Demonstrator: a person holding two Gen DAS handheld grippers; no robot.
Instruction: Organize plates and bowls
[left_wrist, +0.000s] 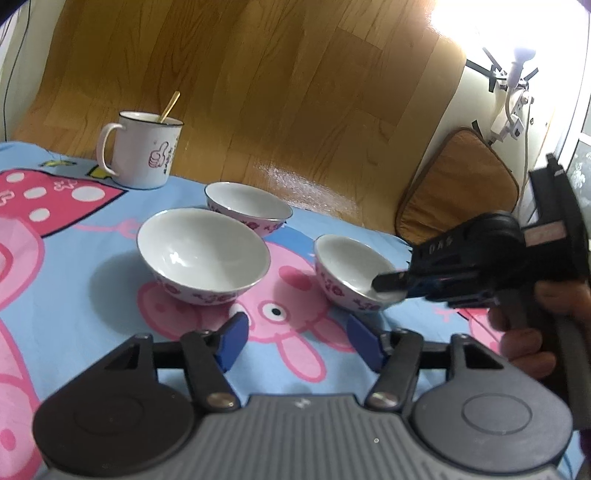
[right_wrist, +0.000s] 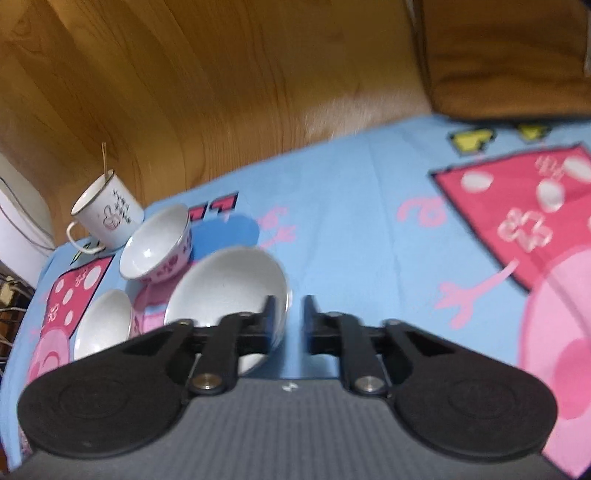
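Note:
Three white bowls with pink flower patterns stand on a blue cartoon cloth. The largest bowl is just ahead of my left gripper, whose blue pads stand open over the cloth with nothing between them. A second bowl sits behind it. My right gripper comes in from the right and is shut on the near rim of the third bowl. In the right wrist view this bowl has one finger inside and one outside, the right gripper clamping its wall. The other two bowls lie to the left.
A white mug with a gold stick in it stands at the far left edge of the cloth. Beyond the edge are a wooden floor and a brown cushion. A person's hand holds the right gripper.

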